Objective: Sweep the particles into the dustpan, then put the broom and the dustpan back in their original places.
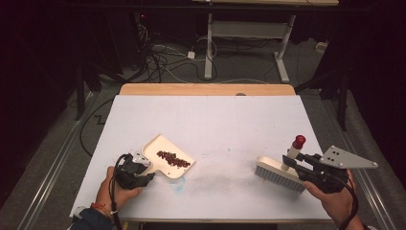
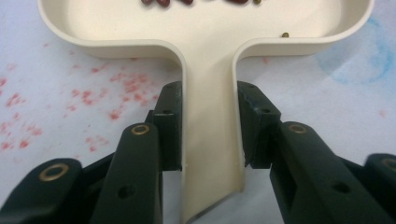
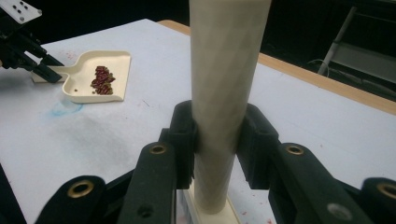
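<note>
Although the sweeping looks largely finished, 2 tools are in hand at this moment. Item 1: cream dustpan, flat on the white table at its near left, handle clamped between the jaws of the left gripper; in the left gripper view the pads press both sides of the handle. Item 2: red beans, a loose heap lying inside the dustpan, with 1 or 2 greenish ones near its back wall. Item 3: hand brush, pale bristle head resting on the table at the near right, well apart from the dustpan, its upright handle tipped with a red knob and clenched in the right gripper; the right gripper view shows the pads tight on that handle. Condition of surface: faint red and blue stains near the dustpan, no stray beans discernible between the 2 tools. Judged status: gathering done; remaining work is likely to lift the dustpan, empty it, and set the brush down.
</note>
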A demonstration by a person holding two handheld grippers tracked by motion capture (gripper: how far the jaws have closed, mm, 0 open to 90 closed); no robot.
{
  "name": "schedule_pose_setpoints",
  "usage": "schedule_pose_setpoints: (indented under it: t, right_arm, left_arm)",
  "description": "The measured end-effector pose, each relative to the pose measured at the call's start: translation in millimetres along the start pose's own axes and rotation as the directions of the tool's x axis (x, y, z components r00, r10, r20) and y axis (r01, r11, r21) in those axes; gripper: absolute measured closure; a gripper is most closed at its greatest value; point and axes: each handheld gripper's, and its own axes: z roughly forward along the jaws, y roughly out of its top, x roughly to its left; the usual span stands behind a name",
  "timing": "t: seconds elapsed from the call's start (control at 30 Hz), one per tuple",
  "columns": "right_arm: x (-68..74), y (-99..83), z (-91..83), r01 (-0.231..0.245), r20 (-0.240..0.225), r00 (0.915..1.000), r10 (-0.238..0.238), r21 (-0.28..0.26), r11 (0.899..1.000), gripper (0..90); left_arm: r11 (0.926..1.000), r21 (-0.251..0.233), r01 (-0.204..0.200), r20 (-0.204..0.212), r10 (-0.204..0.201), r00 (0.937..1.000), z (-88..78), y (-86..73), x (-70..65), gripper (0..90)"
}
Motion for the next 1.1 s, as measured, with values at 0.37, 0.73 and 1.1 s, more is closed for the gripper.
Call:
schedule_pose_setpoints:
  t: [0.37,0.73,1.1]
  right_arm:
    - [-0.7,8.4,-4.6,0.007,-0.043,0.9990,-0.006,0.013,1.000,70.0]
    - [-5.6,8.4,1.0,0.002,-0.095,0.9955,0.007,0.093,0.996,69.9]
    - [-32.0,14.9,24.9,-0.053,-0.125,0.9898,0.069,0.125,0.991,69.3]
  left_arm:
    - [0.9957,-0.029,0.088,-0.041,-0.089,0.9952,-6.7,-16.0,15.8,63.8]
    - [0.9779,-0.074,0.195,-0.082,-0.201,0.9762,-0.4,-19.6,22.2,62.3]
    - [0.9763,-0.074,0.203,-0.045,-0.207,0.9773,2.9,-15.7,0.3,47.4]
